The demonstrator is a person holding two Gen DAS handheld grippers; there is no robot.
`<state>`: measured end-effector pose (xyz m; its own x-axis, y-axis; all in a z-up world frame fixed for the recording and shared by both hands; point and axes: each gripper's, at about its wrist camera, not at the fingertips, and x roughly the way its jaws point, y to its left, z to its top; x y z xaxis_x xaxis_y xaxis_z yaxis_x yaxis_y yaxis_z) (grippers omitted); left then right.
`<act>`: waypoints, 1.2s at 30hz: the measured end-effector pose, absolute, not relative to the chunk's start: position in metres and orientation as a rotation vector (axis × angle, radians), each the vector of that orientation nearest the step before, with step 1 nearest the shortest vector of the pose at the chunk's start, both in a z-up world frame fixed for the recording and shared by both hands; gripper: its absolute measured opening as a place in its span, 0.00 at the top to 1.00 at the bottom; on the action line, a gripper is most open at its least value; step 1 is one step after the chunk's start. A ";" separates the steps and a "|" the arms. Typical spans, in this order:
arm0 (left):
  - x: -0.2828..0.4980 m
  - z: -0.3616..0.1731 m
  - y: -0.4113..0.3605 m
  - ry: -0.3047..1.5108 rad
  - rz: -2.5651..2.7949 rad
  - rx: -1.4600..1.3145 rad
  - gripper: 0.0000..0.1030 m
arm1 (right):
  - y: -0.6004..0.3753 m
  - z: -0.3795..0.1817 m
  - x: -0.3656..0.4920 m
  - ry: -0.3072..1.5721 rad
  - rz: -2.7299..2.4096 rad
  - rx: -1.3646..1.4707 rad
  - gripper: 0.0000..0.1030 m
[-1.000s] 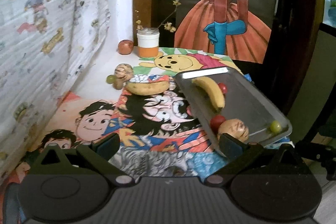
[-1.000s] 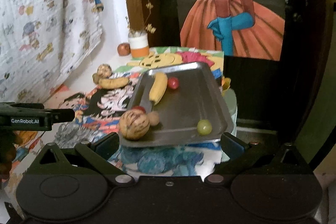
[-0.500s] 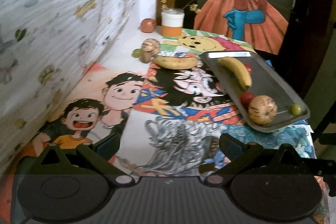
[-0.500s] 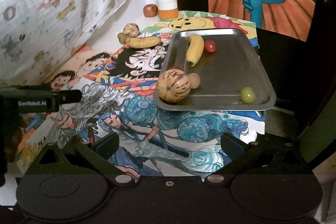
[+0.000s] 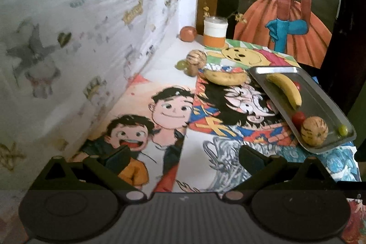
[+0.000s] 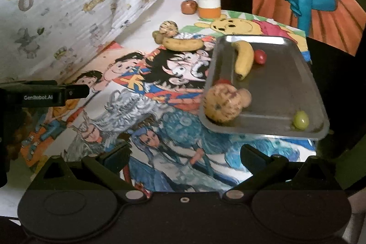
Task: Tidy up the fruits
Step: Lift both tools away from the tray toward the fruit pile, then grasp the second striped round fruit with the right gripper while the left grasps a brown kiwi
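Fruits half sorted, both grippers pulled back from the tabletop, open and empty.
Left gripper (image 5: 181, 153) and right gripper (image 6: 185, 153) had backed off; metal tray (image 6: 286, 93) held banana (image 6: 244, 60), striped melon (image 6: 223, 105), grape (image 6: 300, 119), red fruit (image 6: 260, 57). Second banana (image 5: 225, 77) and melon (image 5: 196, 57) remained outside.

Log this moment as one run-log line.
left gripper: open, empty | right gripper: open, empty | tray: banana, striped melon | off tray: spotted banana
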<state>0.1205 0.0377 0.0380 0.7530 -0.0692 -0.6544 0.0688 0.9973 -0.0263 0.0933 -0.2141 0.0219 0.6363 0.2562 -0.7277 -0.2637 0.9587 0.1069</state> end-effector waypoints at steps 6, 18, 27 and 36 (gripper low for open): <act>0.127 0.053 0.041 0.671 -0.062 0.017 0.00 | -0.205 0.046 0.107 0.797 0.358 -0.032 0.01; 0.144 0.102 0.042 0.534 -0.062 0.046 0.00 | -0.195 0.154 0.156 0.662 0.532 -0.113 0.01; 0.162 0.128 0.050 0.446 -0.096 -0.012 0.00 | -0.207 0.209 0.224 0.675 0.535 -0.046 0.01; 0.198 0.115 0.036 0.469 -0.120 -0.038 0.00 | -0.208 0.194 0.299 0.737 0.494 0.034 0.01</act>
